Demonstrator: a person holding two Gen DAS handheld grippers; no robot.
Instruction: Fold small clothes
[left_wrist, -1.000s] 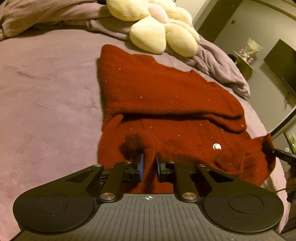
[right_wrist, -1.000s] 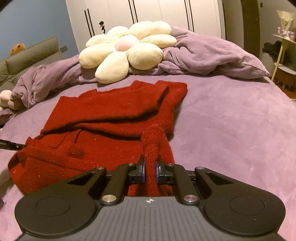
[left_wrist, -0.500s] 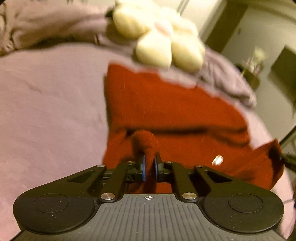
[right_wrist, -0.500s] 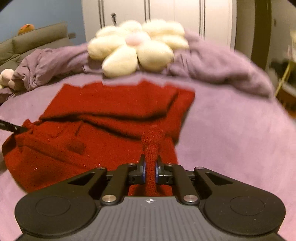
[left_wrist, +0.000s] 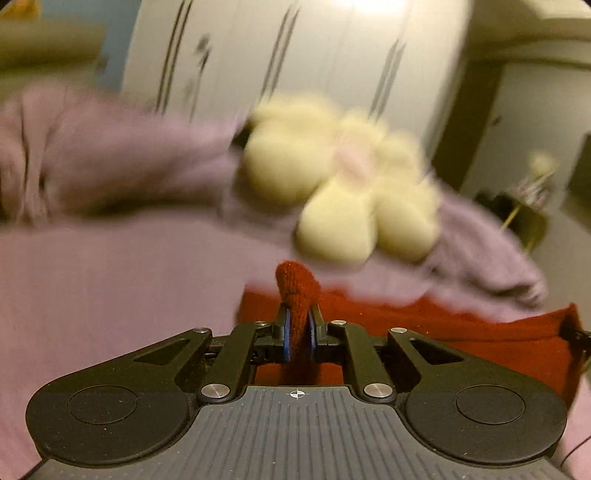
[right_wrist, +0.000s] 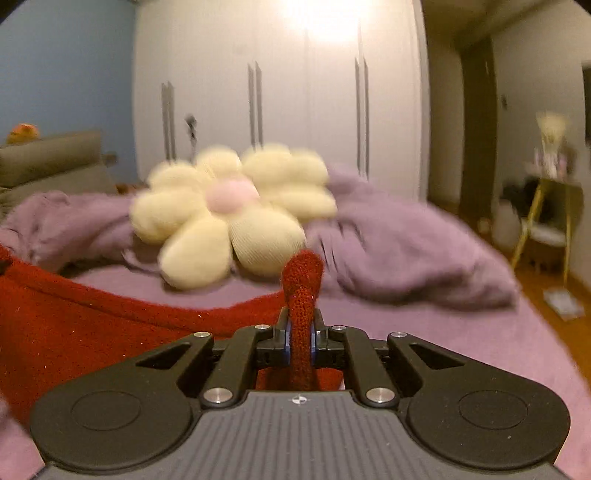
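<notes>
Two pinches, one garment: you have the red knit sweater (right_wrist: 74, 325) by its near edge in both grippers, and it lies low in both frames on the purple bed (right_wrist: 461, 332), lower left in the right wrist view, lower centre to right in the left wrist view. Judging by that, the step is carrying the near edge up and over toward the flower pillow (right_wrist: 225, 221) and the rumpled blanket (right_wrist: 399, 251) at mid frame. Keep both hands level and moving at one pace so the fold line runs straight; lay the edge down flat short of the pillow before letting go. Don't tug sideways, knit stretches and skews. Both views are blurred, so where the far hem lies is not clear.

Left gripper (left_wrist: 298, 332): jaws nearly pressed together, pinching a bunched nub of red knit that pokes up above the tips at centre frame. Right gripper (right_wrist: 300, 338): same, jaws clamped tight on a thick roll of the knit, sticking up above them.
</notes>
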